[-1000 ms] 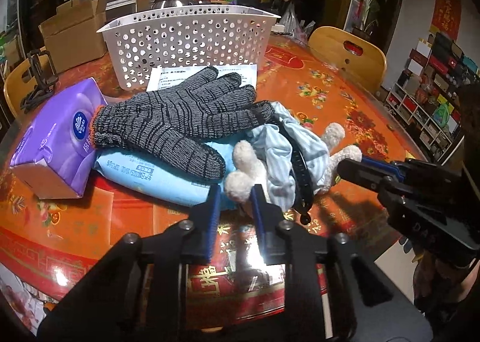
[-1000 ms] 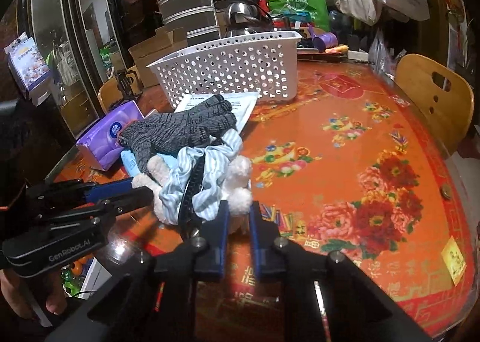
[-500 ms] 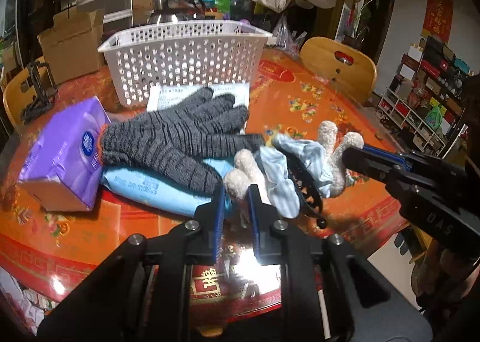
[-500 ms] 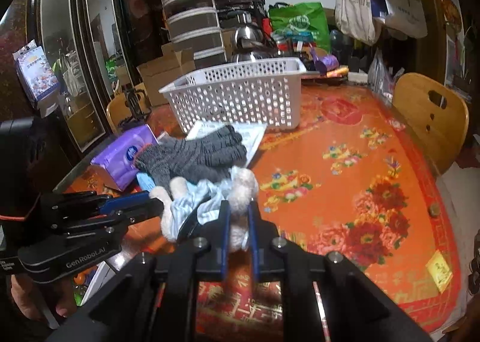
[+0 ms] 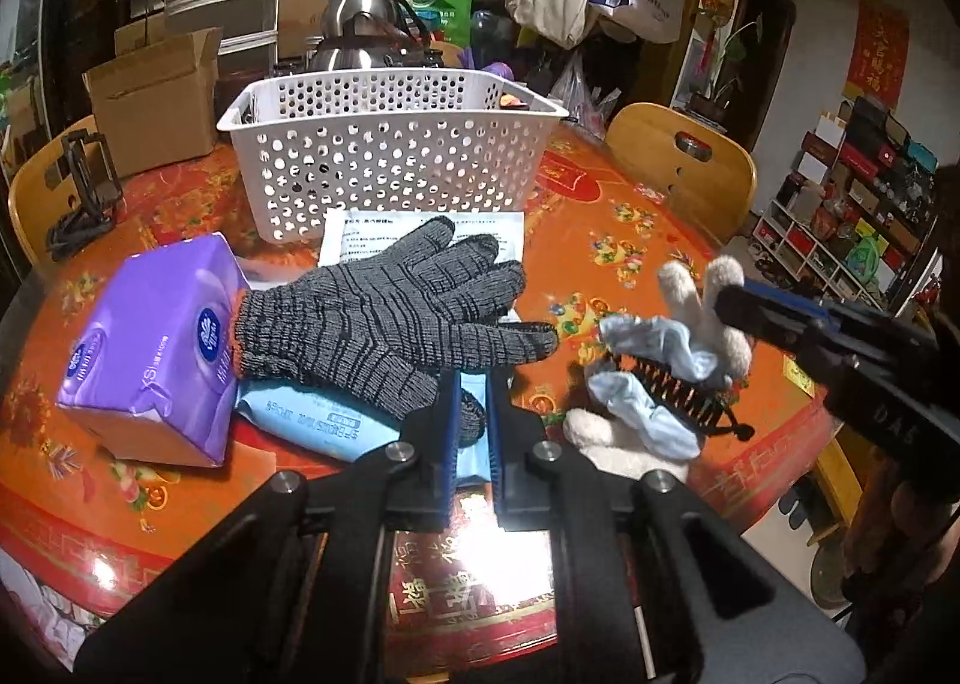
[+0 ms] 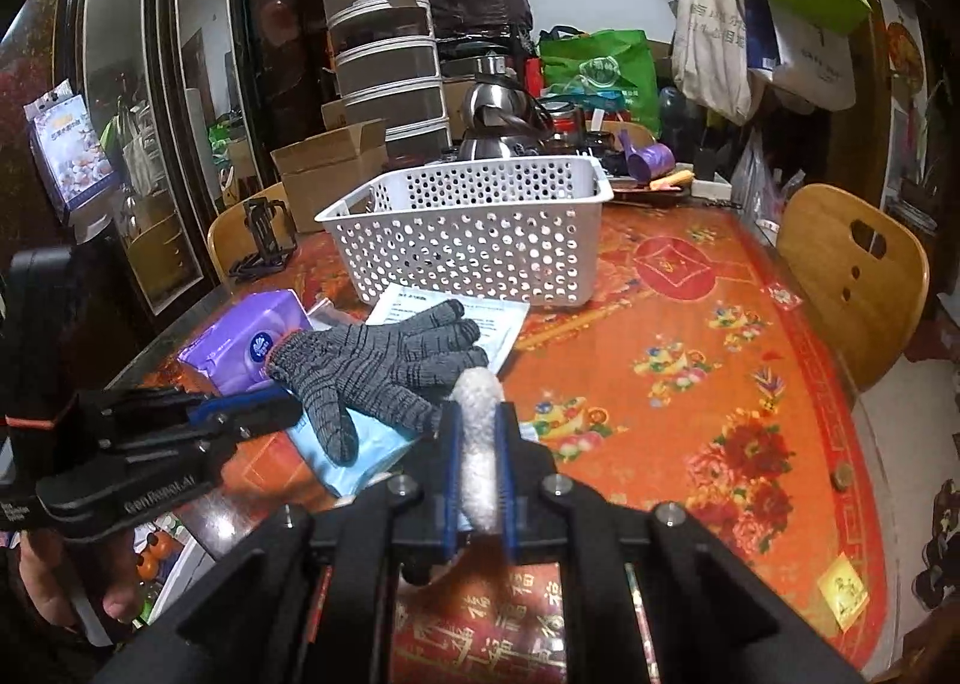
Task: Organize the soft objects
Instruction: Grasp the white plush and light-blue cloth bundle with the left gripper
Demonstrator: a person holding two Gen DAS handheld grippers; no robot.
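Right tongs (image 6: 478, 444) are clamped on a fuzzy limb of the plush toy (image 5: 660, 384); toy hangs off the counter (image 5: 630, 240), right of the pile. Step: carrying the toy, judging by the lift. Gripped limb runs along the fingers, tip pointing at the basket (image 5: 390, 144); body trails below, with a black hair claw (image 5: 678, 390) tangled in. Left tongs (image 5: 472, 420) narrow, empty, over the grey glove (image 5: 390, 312). Next: travel forward, clear the basket's near wall, release.
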